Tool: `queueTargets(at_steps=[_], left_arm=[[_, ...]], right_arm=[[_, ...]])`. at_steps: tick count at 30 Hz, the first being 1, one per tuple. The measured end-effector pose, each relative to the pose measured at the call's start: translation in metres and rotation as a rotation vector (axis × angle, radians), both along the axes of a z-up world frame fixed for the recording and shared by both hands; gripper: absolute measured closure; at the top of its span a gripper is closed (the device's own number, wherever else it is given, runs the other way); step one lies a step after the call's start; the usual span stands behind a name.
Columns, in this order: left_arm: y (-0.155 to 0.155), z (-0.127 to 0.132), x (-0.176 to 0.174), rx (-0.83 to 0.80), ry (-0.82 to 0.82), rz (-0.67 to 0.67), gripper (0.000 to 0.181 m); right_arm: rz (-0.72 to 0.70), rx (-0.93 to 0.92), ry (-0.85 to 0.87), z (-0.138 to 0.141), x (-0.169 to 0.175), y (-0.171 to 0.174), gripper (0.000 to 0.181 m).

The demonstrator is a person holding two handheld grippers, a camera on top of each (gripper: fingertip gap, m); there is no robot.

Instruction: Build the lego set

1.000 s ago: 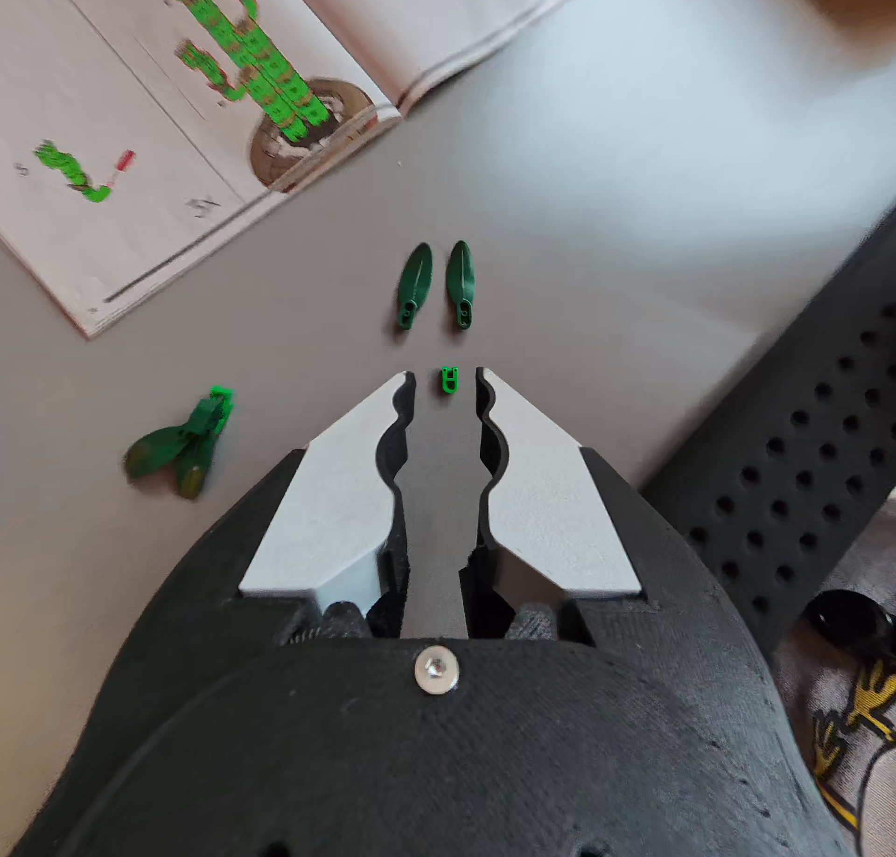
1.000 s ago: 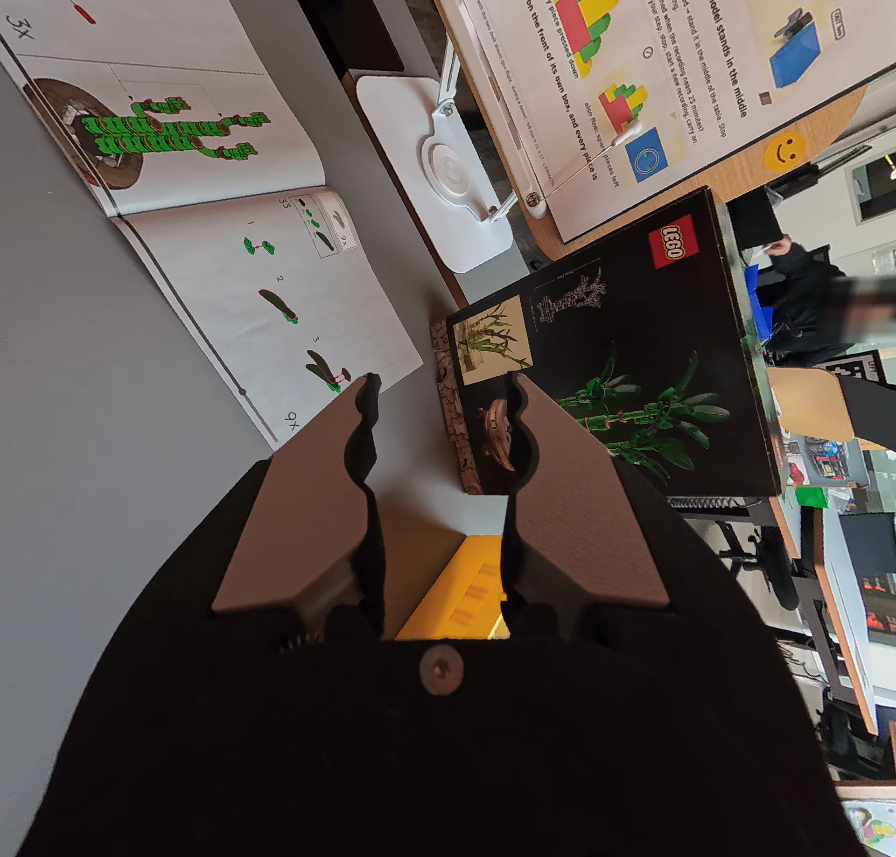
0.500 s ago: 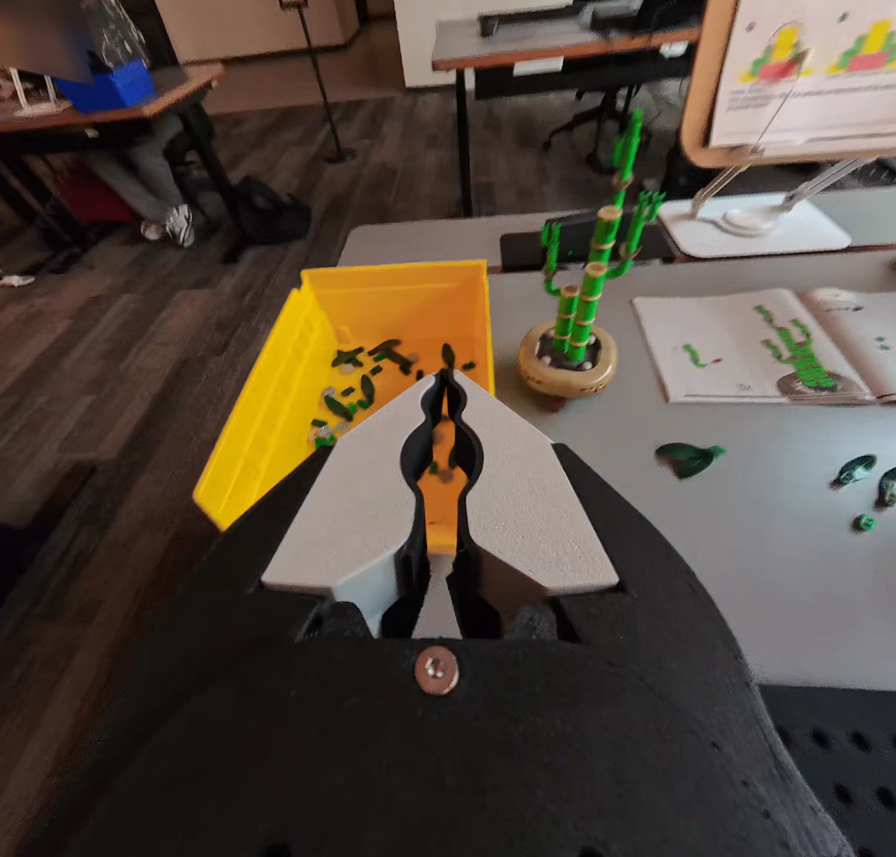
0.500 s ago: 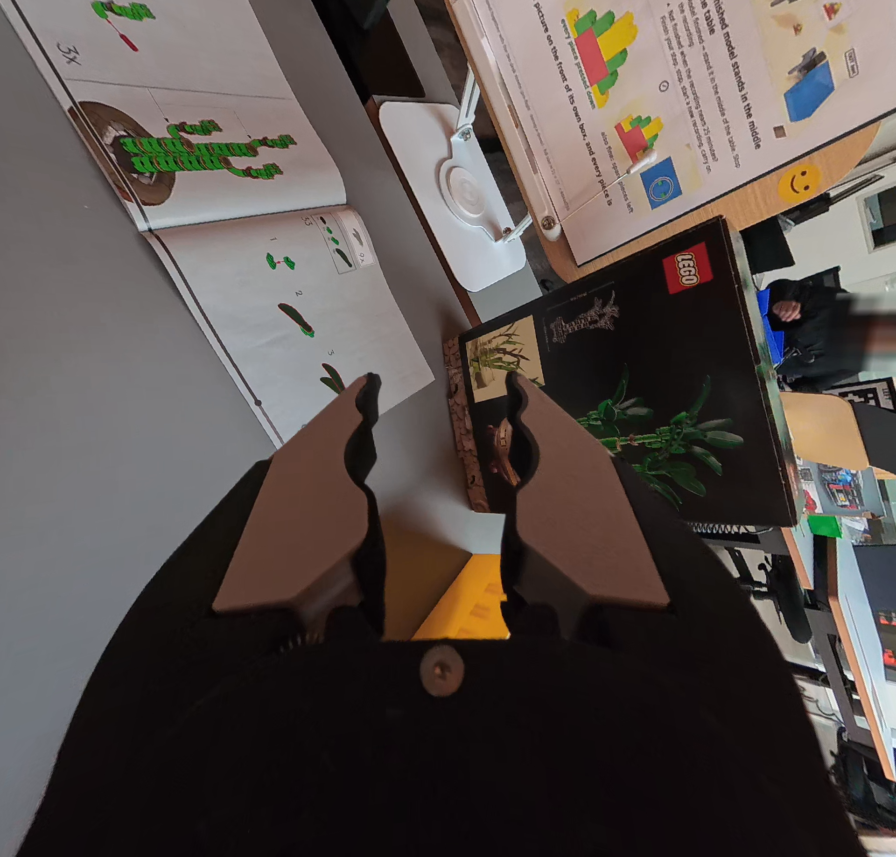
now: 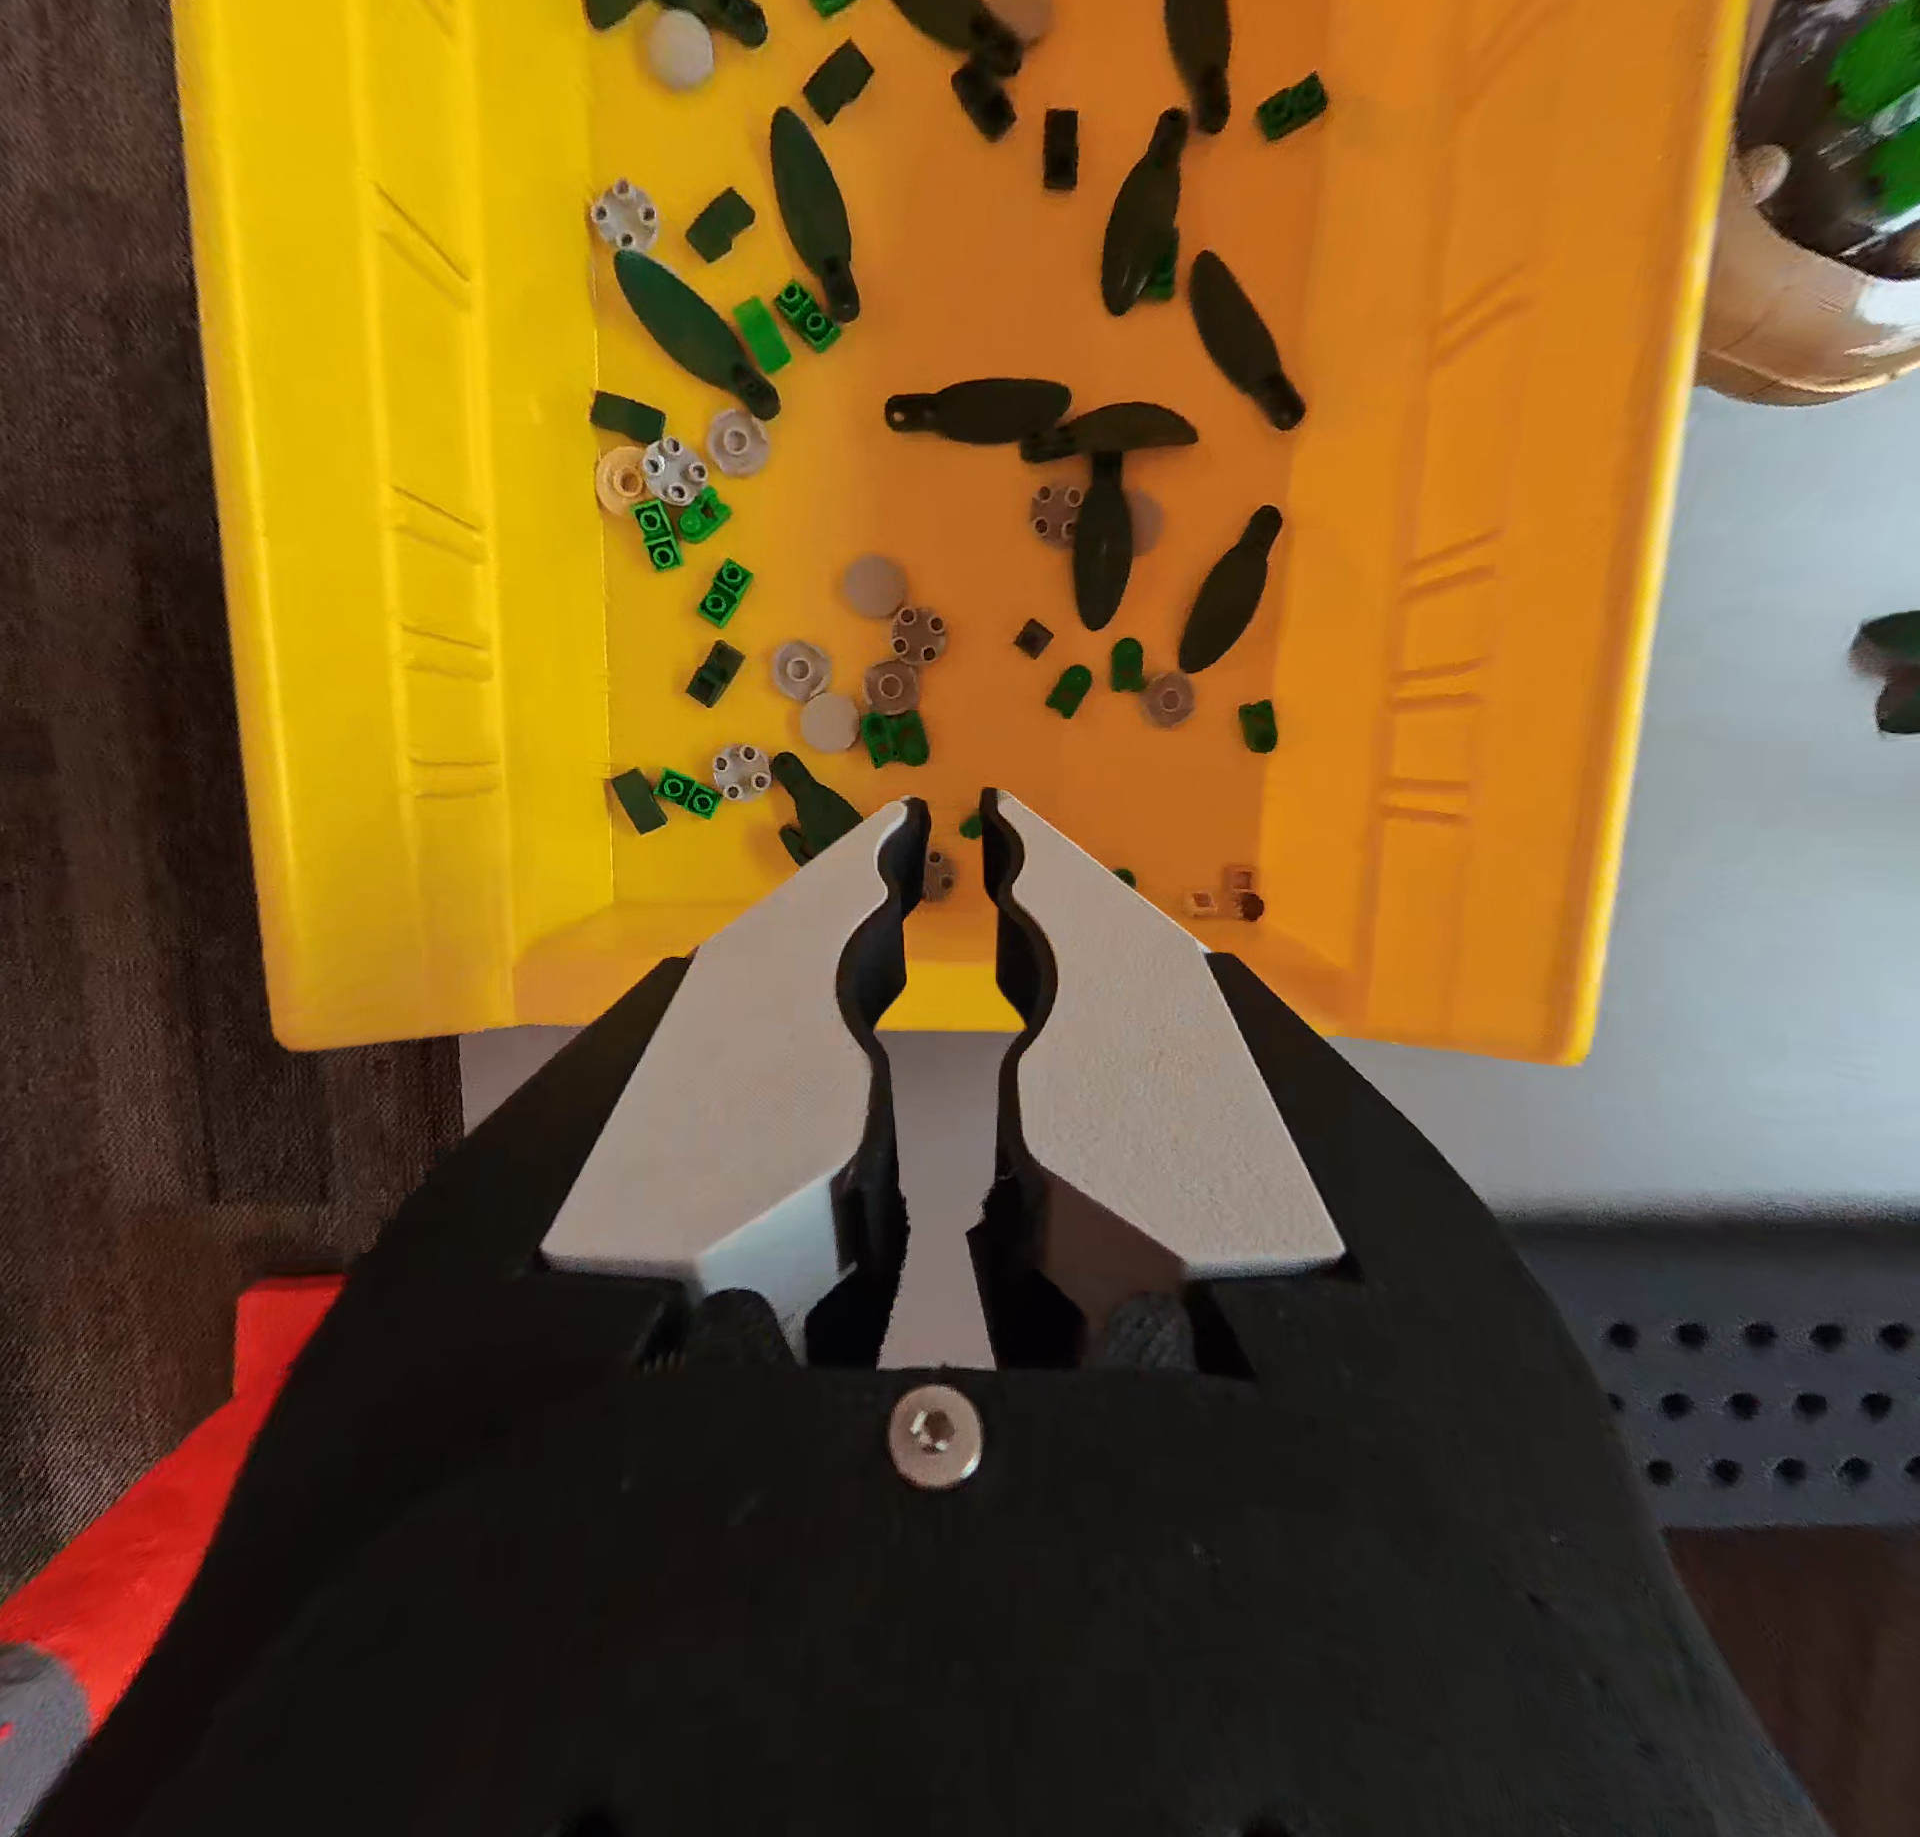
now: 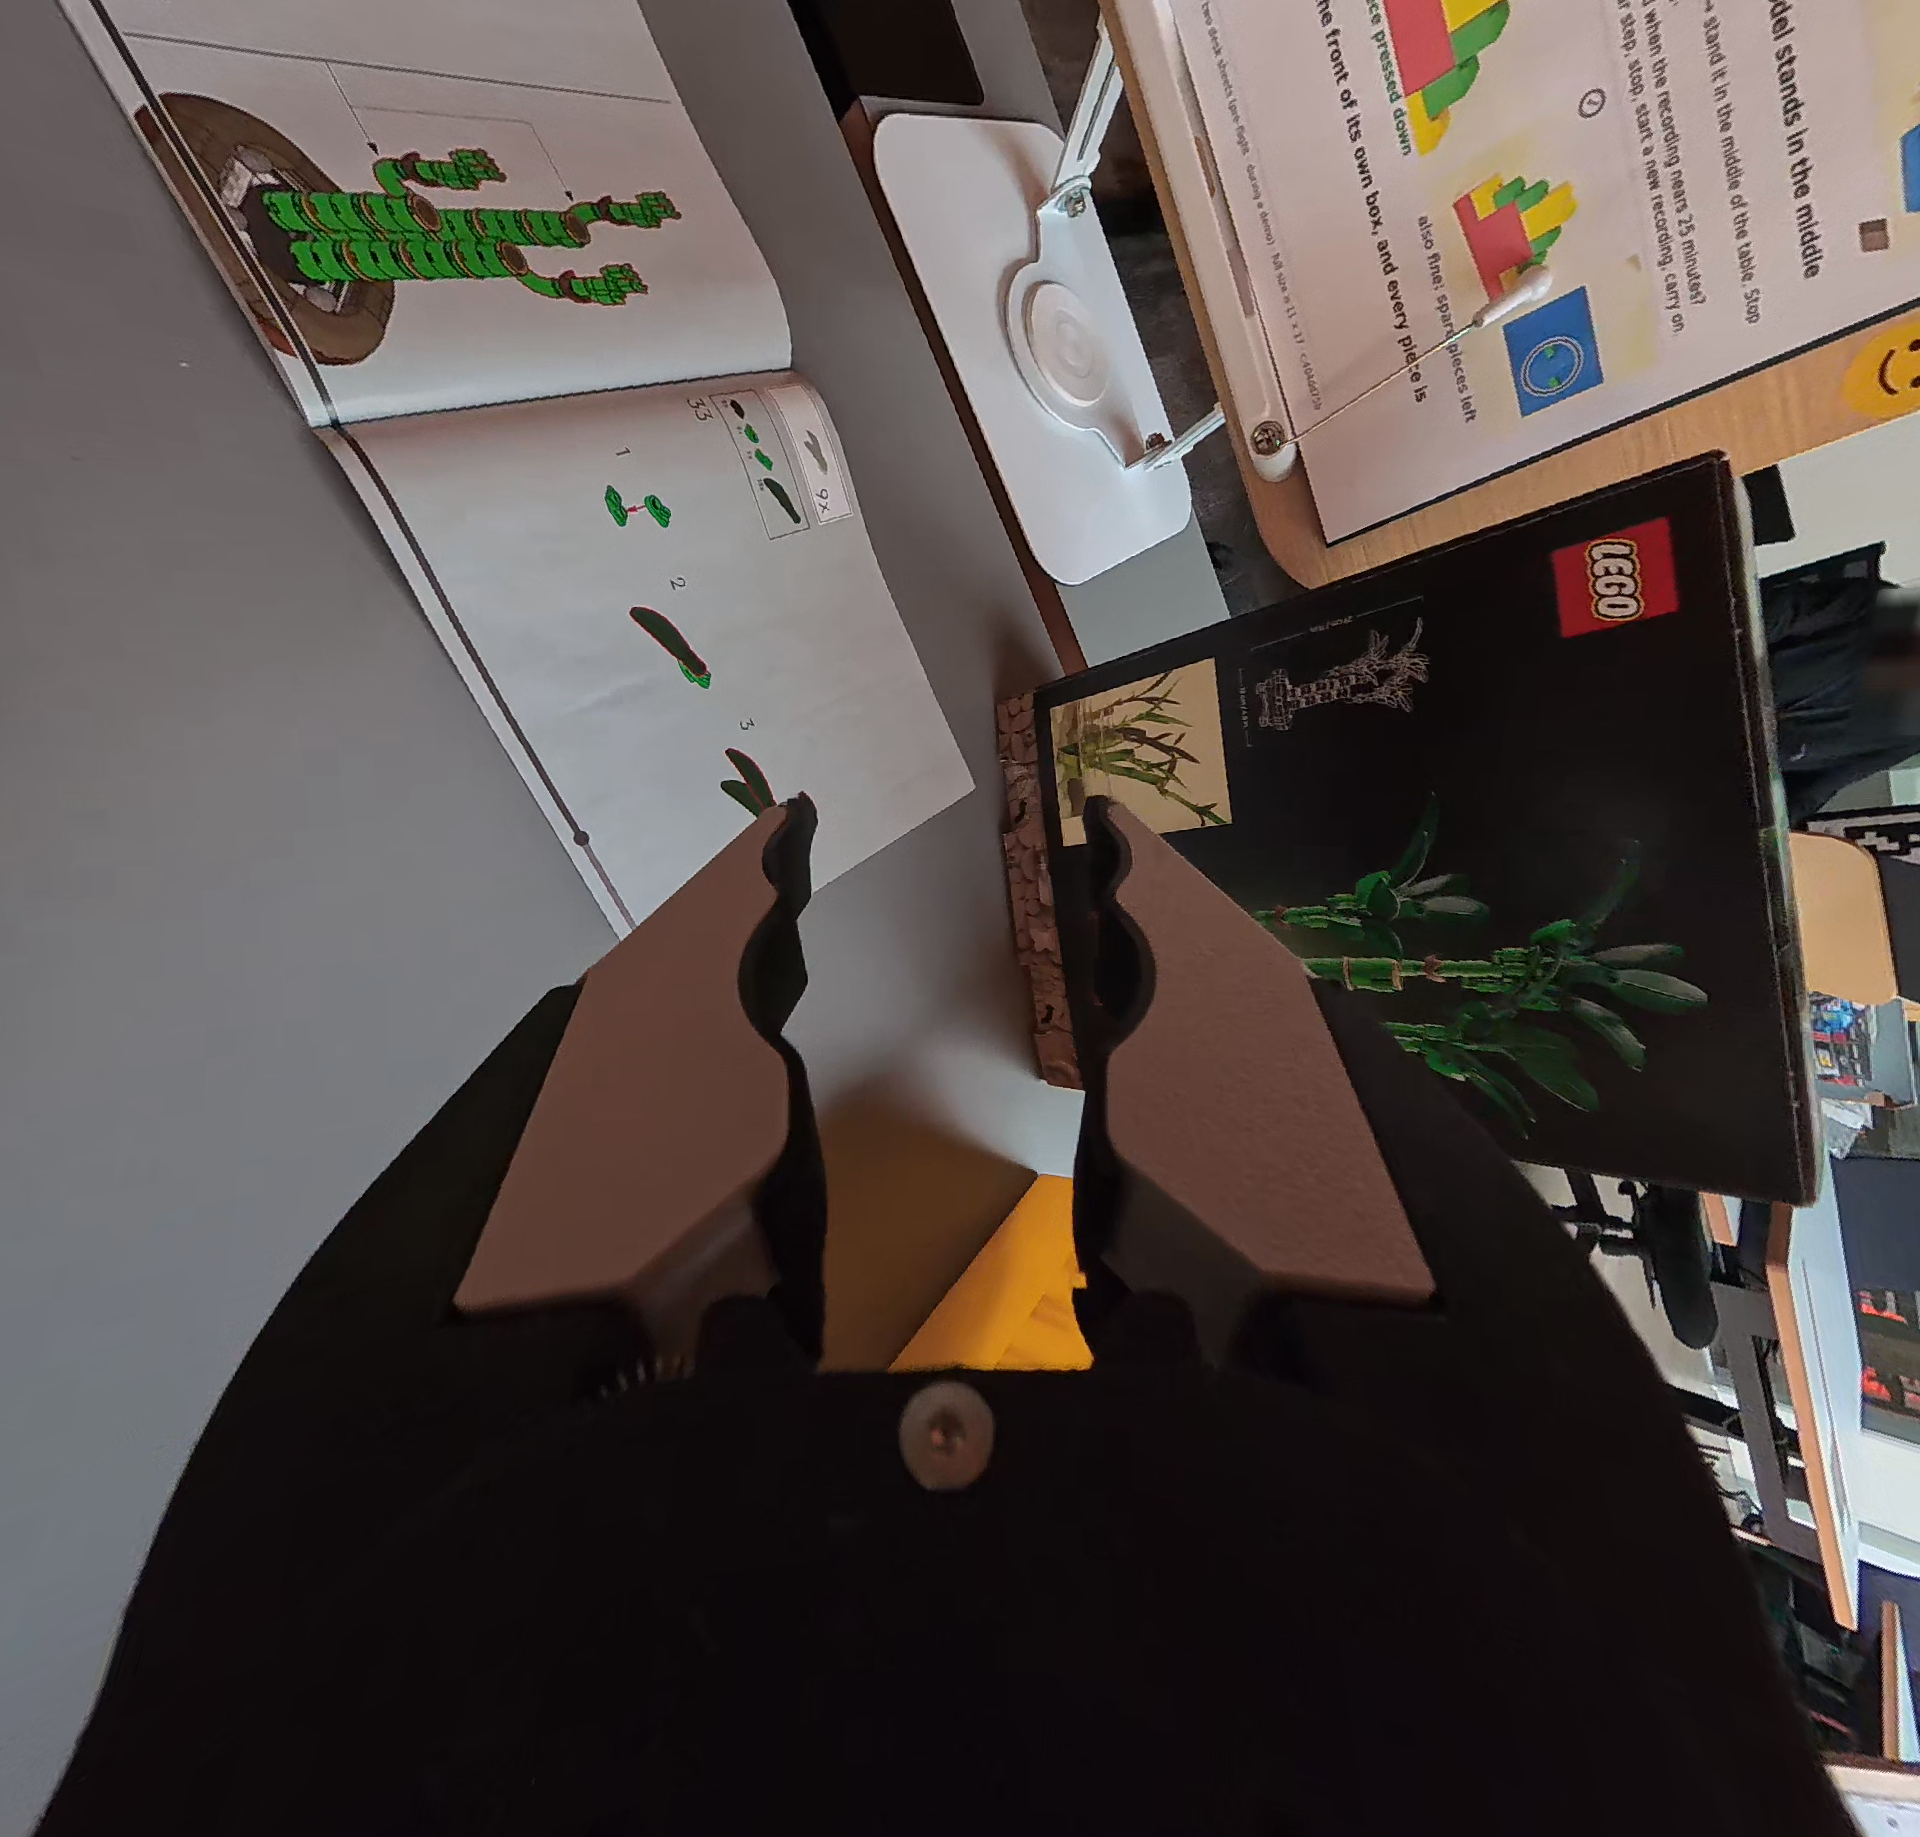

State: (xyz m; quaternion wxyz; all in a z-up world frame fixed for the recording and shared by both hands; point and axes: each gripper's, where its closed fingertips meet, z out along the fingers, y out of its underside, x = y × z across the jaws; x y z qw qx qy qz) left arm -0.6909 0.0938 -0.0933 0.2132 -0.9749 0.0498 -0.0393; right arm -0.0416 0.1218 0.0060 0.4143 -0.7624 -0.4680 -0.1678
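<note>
Hovering over the yellow bin [image 5: 395,499], the left gripper [image 5: 956,813] holds nothing, fingers slightly parted. Many leaves [image 5: 810,195] and small pieces lie unused inside it. The right gripper [image 6: 948,819] gapes empty beside the booklet [image 6: 582,499]; much building remains.

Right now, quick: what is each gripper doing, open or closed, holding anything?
Left gripper: open a narrow gap, empty, over the yellow bin of loose pieces.
Right gripper: open wide, empty, above the table by the instruction booklet.

Yellow bin [image 5: 395,540]: top edge cropped. Model pot [image 5: 1839,177]: blurred, cut off at right. Leaf pcs [image 5: 821,821] part-hidden behind left tongs [image 5: 956,813].
</note>
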Motion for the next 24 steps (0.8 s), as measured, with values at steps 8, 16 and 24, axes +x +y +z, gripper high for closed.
queueTargets(at_steps=[8,16,24], left_arm=[[0.008,-0.022,-0.032,-0.117,0.124,0.08,0.168],[0.027,-0.03,-0.045,-0.118,0.156,0.118,0.163],[0.054,-0.046,-0.046,-0.105,0.21,-0.049,0.156]], right_arm=[[-0.011,-0.014,-0.004,-0.004,0.003,0.001,0.129],[-0.01,-0.021,-0.003,-0.005,0.004,0.0,0.129],[-0.008,-0.034,-0.01,-0.008,0.003,-0.001,0.129]])
